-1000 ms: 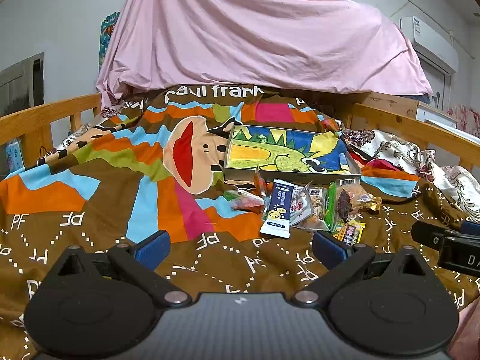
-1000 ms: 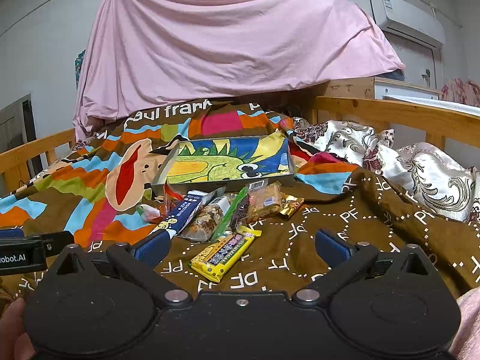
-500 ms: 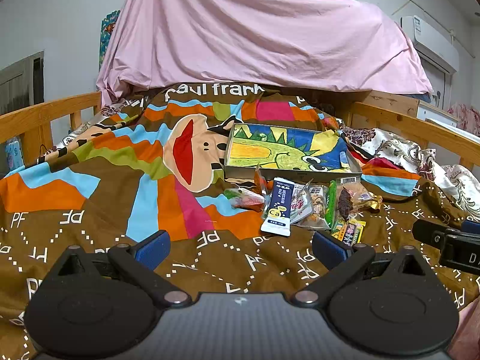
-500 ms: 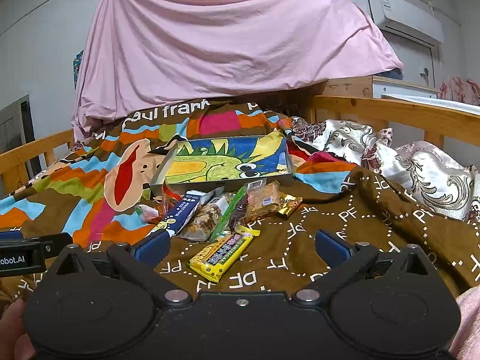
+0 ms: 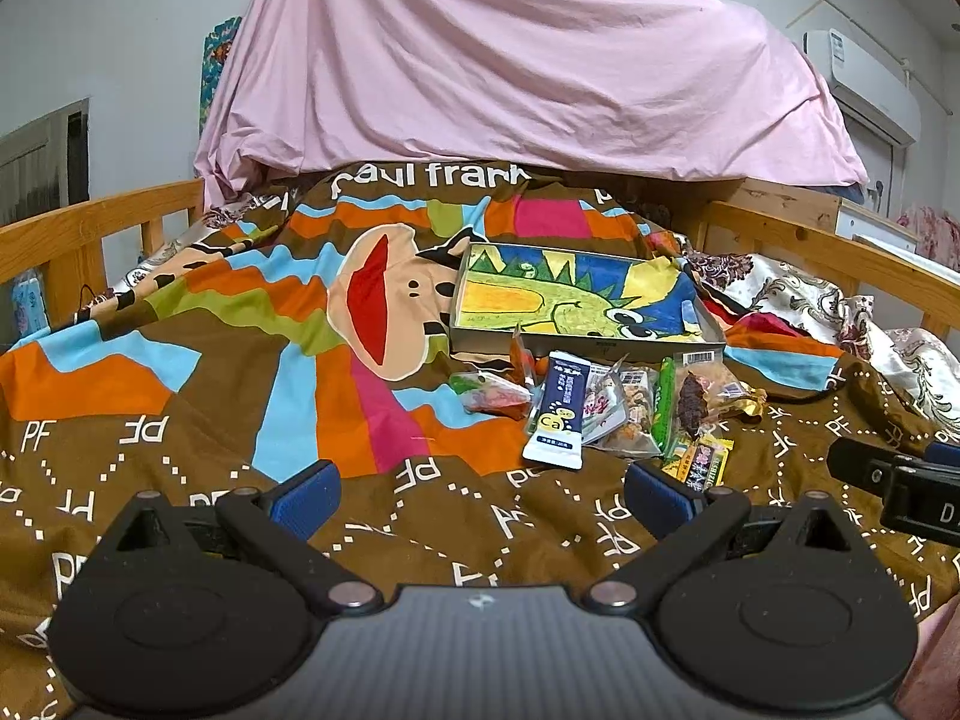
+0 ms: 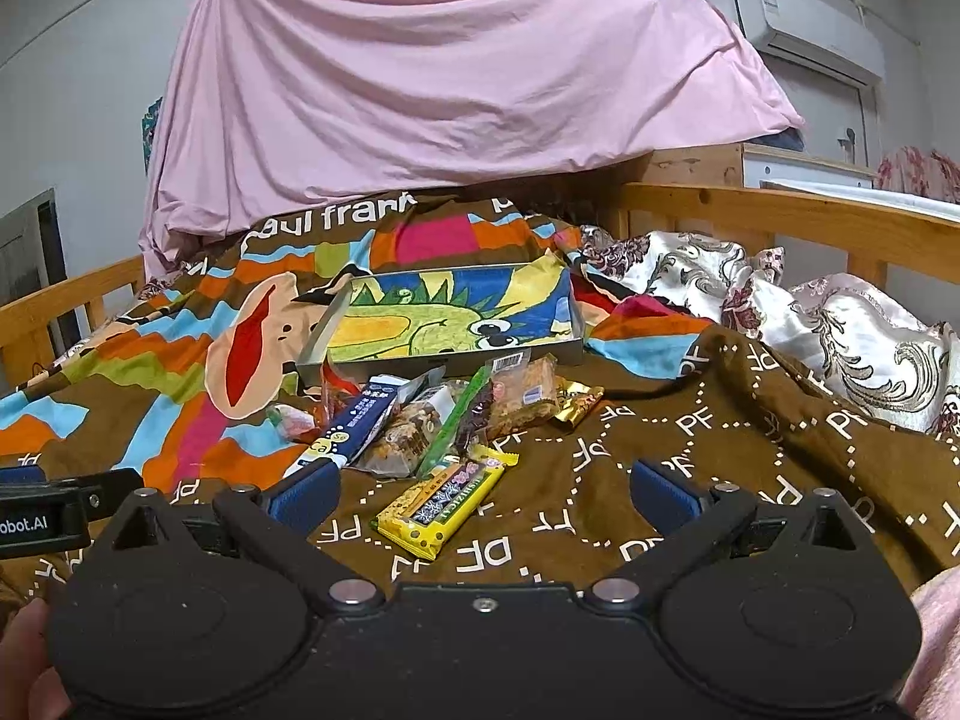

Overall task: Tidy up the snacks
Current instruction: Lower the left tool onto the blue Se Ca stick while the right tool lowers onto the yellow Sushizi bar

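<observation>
A heap of snack packets lies on the patterned bedspread in front of a shallow box [image 5: 579, 301] [image 6: 456, 318] with a dinosaur drawing inside. A blue-and-white sachet [image 5: 557, 410] [image 6: 348, 431] and a yellow bar [image 5: 699, 459] [image 6: 443, 500] lie nearest. A green stick [image 6: 453, 427] and several clear packets fill the middle. My left gripper [image 5: 480, 495] is open and empty, just short of the heap. My right gripper [image 6: 480, 495] is open too, with the yellow bar between its fingers but untouched.
A brown, colourful bedspread [image 5: 180, 420] covers the bed. Wooden rails [image 5: 90, 234] [image 6: 780, 210] run along both sides. A pink sheet [image 5: 510, 60] hangs behind the box. A floral quilt [image 6: 840, 324] is bunched at the right.
Both grippers have edged slightly forward toward the heap of snacks. Their fingers stay apart and nothing has been picked up.
</observation>
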